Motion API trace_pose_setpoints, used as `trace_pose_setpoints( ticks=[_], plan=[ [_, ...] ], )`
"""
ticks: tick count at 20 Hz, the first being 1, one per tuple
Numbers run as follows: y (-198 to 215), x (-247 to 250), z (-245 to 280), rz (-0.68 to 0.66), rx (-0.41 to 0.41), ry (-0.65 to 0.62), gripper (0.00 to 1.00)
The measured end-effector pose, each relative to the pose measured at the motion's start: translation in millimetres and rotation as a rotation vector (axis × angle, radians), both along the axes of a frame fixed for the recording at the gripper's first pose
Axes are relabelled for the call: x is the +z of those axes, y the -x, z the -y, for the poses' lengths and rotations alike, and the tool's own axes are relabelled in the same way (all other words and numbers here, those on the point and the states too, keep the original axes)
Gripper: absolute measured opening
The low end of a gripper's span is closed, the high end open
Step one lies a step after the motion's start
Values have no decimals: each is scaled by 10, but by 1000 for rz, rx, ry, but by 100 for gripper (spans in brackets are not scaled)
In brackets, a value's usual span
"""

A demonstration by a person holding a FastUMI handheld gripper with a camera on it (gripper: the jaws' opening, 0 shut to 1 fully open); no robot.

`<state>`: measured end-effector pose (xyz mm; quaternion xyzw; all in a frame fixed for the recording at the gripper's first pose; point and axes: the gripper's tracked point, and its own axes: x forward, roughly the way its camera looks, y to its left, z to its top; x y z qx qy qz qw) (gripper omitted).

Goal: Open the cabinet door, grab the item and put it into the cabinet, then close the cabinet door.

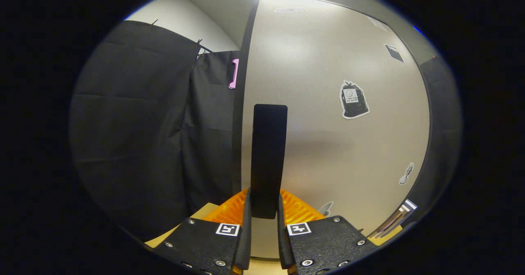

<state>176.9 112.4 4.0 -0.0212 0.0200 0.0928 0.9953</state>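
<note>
The tool is clamped on the black handle of the pale grey cabinet door, both fingers pressing its lower end. Stickers dot the door. Black cloth hangs beside it, above a wooden table.

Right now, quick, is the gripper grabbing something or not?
Gripper: closed on the tall black handle of the pale grey cabinet door, one finger on each side.

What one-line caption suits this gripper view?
Tool fingers closed on the black vertical handle of the pale cabinet door, black cloth wall alongside.
</note>
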Motion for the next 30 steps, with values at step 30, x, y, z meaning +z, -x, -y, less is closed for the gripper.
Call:
trace_pose_setpoints(
  ticks=[30],
  plan=[
    [1597,-24,888,-59,344,-19,28]
  ],
)
